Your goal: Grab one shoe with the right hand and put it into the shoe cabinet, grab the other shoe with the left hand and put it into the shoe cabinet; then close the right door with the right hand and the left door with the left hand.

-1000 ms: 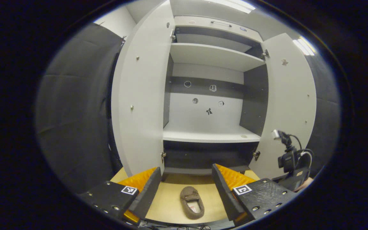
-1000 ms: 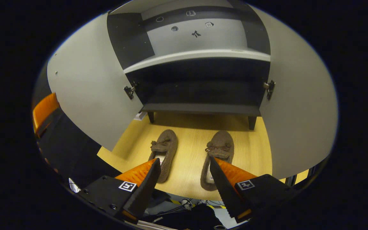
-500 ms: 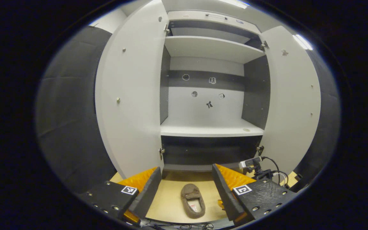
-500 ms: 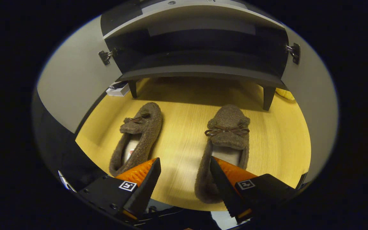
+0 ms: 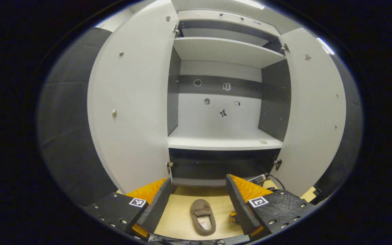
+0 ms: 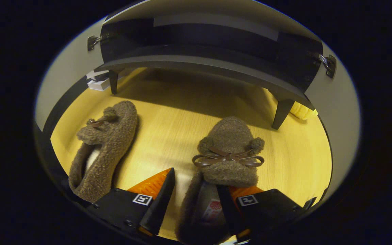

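Note:
Two brown fuzzy shoes lie on the yellow wooden floor in front of the shoe cabinet (image 6: 199,58). In the right gripper view, the right shoe (image 6: 228,153), with a bow, lies directly under my right gripper (image 6: 196,178). That gripper is open, with one finger down in the shoe's opening and the other outside its left wall. The left shoe (image 6: 105,143) lies apart to the left. In the left gripper view, my left gripper (image 5: 197,197) is open and held above the floor, with one shoe (image 5: 202,212) framed far below between its fingers. It faces the cabinet (image 5: 223,143), whose two doors are open.
The left door (image 5: 131,102) and the right door (image 5: 311,112) swing out on either side of the shelves. The cabinet stands on short dark legs (image 6: 279,112). A white object (image 6: 97,83) lies on the floor by the left leg. A cable (image 5: 272,178) shows behind my left gripper's right finger.
My right gripper has dropped down onto the right shoe, and one finger now sits in its opening with the jaws slightly narrower. The left gripper has drifted only a little.

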`<action>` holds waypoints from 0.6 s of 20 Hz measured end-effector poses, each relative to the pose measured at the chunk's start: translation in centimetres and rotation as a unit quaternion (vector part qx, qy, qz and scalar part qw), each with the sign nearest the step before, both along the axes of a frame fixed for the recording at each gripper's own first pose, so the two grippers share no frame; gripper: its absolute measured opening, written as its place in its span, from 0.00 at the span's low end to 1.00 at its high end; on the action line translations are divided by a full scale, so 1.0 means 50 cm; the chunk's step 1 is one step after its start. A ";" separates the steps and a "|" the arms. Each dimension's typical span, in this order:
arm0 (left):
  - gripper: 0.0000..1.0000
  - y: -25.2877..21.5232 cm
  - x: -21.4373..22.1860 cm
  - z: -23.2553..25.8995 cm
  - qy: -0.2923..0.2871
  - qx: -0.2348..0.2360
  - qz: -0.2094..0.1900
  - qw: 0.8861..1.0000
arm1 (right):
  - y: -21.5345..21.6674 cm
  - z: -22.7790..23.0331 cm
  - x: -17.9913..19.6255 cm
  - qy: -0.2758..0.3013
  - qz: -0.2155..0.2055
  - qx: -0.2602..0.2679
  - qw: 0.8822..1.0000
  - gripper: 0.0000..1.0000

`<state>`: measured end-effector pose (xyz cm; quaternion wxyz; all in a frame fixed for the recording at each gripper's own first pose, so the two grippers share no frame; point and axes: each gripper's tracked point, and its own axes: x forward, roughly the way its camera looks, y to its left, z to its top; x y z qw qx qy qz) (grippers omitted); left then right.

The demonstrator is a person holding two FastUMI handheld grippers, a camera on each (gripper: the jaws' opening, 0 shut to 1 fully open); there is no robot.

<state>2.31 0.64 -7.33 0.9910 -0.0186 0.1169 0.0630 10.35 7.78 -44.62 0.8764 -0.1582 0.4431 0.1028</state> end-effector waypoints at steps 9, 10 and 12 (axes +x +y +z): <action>0.89 -0.015 0.027 0.024 -0.019 0.000 -0.017 1.000 | -0.017 0.011 0.003 0.009 0.049 -0.060 0.997 0.13; 0.92 -0.017 0.027 0.027 -0.021 0.004 -0.021 1.000 | -0.021 0.023 -0.012 0.026 0.039 -0.036 0.998 0.06; 0.92 -0.023 0.030 0.024 -0.023 0.007 -0.029 0.999 | -0.027 0.023 -0.009 0.041 0.030 -0.001 0.999 0.06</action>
